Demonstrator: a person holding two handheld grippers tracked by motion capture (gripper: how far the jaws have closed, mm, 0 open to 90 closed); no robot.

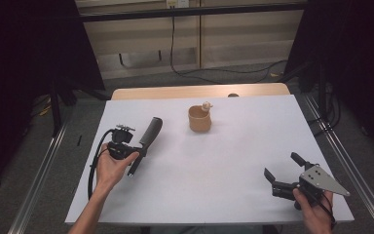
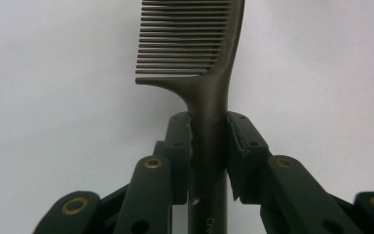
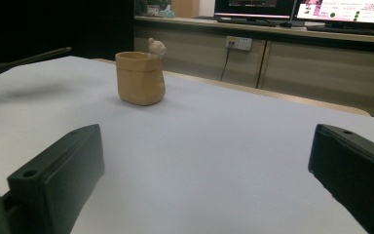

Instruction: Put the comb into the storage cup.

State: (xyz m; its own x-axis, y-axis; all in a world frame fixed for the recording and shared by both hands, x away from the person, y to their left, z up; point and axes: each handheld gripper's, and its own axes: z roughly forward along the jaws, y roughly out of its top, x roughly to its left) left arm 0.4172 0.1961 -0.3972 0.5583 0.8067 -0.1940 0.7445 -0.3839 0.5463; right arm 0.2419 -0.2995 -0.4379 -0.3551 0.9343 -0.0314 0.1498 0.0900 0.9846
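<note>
Your left gripper (image 1: pixel 135 155) sits well to the left of the tan cup (image 1: pixel 199 119) and nearer to you, with its jaws closed tight on the handle of a dark comb (image 1: pixel 149 133). In the left gripper view the pads (image 2: pixel 182 141) pinch the handle just below where the teeth begin, and the toothed head of the comb (image 2: pixel 195 39) points away from you, toward the far left of the cup. From the right gripper view the comb looks lifted clear of the white table (image 1: pixel 224 161), casting a shadow beneath it.

The comb is likely light, stiff plastic with a smooth, narrow handle, so it could twist or slide in the pads if you swing it fast. Your hold on the neck is sensible; keep off the thin teeth, which would flex or snap.

The cup stands upright near the far middle of the table, with a small bear figure (image 1: pixel 206 105) on its rim. It looks ceramic, so treat it as breakable and easy to tip.

Your right gripper (image 1: pixel 284 171) rests well to the right of the cup and close to you, jaws spread wide and holding nothing, aimed toward the cup.
</note>
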